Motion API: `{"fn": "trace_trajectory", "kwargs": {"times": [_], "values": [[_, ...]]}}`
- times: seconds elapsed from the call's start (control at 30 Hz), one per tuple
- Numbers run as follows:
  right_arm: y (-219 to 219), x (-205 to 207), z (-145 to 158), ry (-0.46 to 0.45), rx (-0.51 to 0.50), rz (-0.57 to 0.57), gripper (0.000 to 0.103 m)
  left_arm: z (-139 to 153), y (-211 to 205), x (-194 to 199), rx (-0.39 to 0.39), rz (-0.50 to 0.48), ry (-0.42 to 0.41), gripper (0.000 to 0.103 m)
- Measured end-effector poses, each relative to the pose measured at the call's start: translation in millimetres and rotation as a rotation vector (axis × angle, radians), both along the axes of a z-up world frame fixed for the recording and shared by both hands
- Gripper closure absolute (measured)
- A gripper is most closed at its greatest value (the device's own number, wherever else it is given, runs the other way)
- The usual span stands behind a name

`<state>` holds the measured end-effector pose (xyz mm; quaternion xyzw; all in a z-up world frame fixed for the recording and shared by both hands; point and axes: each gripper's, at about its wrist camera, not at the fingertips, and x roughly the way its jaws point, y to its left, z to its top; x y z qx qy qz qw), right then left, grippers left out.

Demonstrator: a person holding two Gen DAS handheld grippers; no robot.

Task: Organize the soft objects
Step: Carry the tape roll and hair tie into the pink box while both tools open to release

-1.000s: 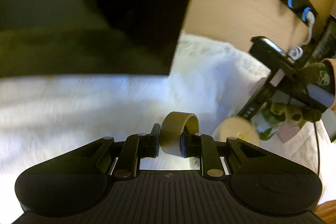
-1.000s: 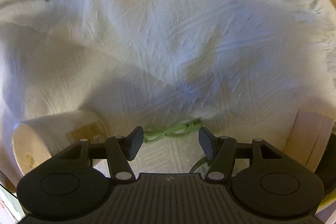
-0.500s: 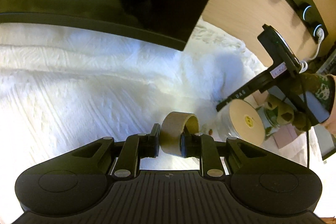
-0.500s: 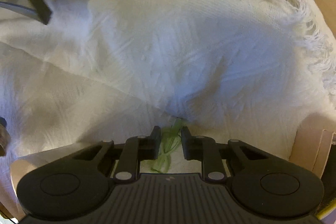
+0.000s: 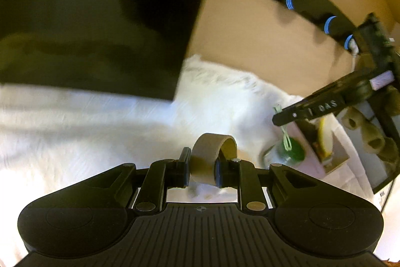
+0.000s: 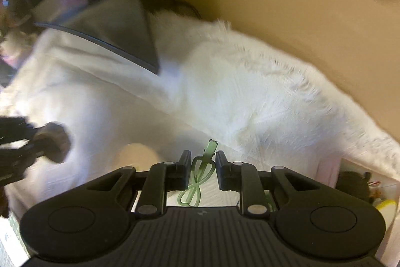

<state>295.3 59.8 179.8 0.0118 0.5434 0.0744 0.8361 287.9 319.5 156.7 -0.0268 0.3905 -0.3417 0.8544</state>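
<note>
white cloth (image 5: 87, 131): spread over the whole work surface and bunched into a fringed hump toward the wall; judged to serve as a soft base so that small items are seen easily and do not roll.
dark panel (image 5: 95, 16): propped or standing at the back over the cloth; what it is cannot be told, blurred.
wall strip (image 5: 307, 9): a dark bar with blue-lit rings is fixed on the tan wall, well apart from the work.
box (image 5: 335, 154): open container seen at the right edge of the left view, with yellow and green items inside; judged to be the drop-off spot, contents too blurred to name.
left gripper (image 5: 202, 170): jaws are closed on the tan band, lifted clear of the cloth.
right gripper (image 6: 202, 170): jaws are drawn in close on either side of the green loop; contact not resolved, but in the left view the loop is seen hanging from its tip, so a grip is judged.
tan band (image 5: 212, 154): pinched at its lower part so the upper arc stands free and uncrushed.
green loop (image 6: 200, 177): thin and floppy, held by one end so that the rest dangles above the box.
</note>
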Motion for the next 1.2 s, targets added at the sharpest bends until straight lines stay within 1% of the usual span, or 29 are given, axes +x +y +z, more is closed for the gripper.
{"fn": "trace_trajectory", "kwargs": {"times": [0.13,0.23,0.33,0.37,0.47,0.6,0.67,0.8,0.87,0.93,1.0,1.07,1.13,1.2], "values": [[-6,-24,33,-0.079,0.03,0.011,0.083,22,-39,-14,0.017,-0.07,-0.05,0.081],[-23,-49,47,-0.125,0.04,0.001,0.083,32,-73,-25,0.028,-0.134,-0.069,0.081],[-52,-73,54,-0.162,0.035,-0.033,0.083,35,-108,-35,0.032,-0.205,-0.073,0.081],[-62,-77,52,-0.17,0.03,-0.046,0.083,35,-120,-38,0.03,-0.227,-0.071,0.081],[-101,-100,51,-0.184,0.024,-0.116,0.083,30,-156,-45,0.006,-0.298,-0.048,0.081],[-150,-125,36,-0.177,0.017,-0.211,0.083,16,-210,-51,-0.02,-0.356,0.007,0.081],[-175,-135,28,-0.174,0.01,-0.26,0.083,3,-241,-50,-0.028,-0.369,0.043,0.081],[-224,-145,7,-0.155,0.034,-0.358,0.083,-32,-295,-46,-0.038,-0.349,0.153,0.081],[-240,-148,-5,-0.158,0.014,-0.392,0.083,-51,-322,-47,-0.01,-0.338,0.196,0.081],[-254,-150,-21,-0.162,-0.006,-0.413,0.083,-65,-348,-45,0.008,-0.354,0.215,0.081],[-266,-153,-39,-0.156,-0.001,-0.431,0.083,-77,-367,-39,0.034,-0.328,0.211,0.081],[-275,-152,-61,-0.142,0.006,-0.451,0.083,-89,-381,-31,0.086,-0.283,0.218,0.081],[-284,-152,-88,-0.112,0.024,-0.472,0.083,-100,-393,-26,0.131,-0.279,0.23,0.081],[-290,-149,-114,-0.081,0.045,-0.488,0.082,-104,-404,-23,0.191,-0.281,0.194,0.08]]}}
